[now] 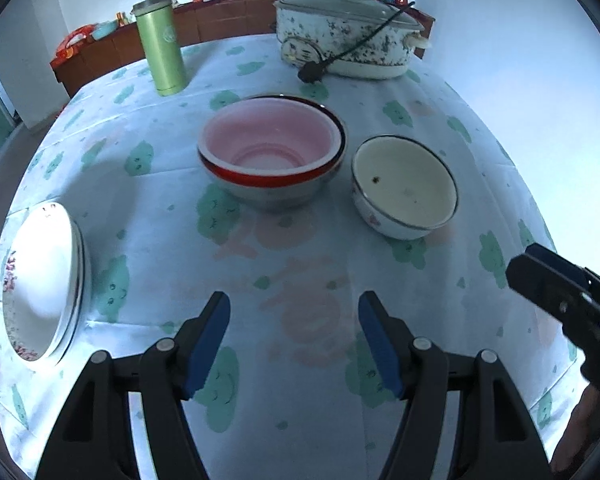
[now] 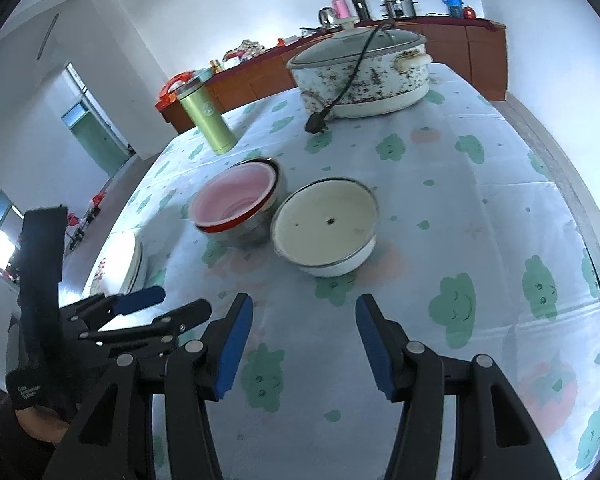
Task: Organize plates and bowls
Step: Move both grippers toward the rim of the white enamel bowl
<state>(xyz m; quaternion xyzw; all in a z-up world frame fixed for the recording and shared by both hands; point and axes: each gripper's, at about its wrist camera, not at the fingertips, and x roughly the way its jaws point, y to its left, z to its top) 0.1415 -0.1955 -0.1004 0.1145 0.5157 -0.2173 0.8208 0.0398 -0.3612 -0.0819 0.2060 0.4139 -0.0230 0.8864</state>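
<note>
The white enamel bowl with a dark rim (image 2: 325, 227) is sitting on the worktop (image 2: 480, 216), just beside the nested pink-and-red bowl stack (image 2: 236, 204). It is likely rigid, slippery and chip-prone; pinch its rim. Both the left gripper (image 1: 294, 340) and right gripper (image 2: 304, 344) are hovering open and empty.

Nested bowls (image 1: 271, 148) center of surface (image 1: 180, 240), single bowl (image 1: 405, 187) right, plates (image 1: 44, 284) left, cooker (image 1: 348, 36) and flask (image 1: 161, 43) behind.

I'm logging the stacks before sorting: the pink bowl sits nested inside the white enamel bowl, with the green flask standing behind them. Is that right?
Not quite. The pink bowl is nested in the red-rimmed metal bowl; the white enamel bowl stands empty beside it, as the left wrist view shows. The green flask does stand behind them.
</note>
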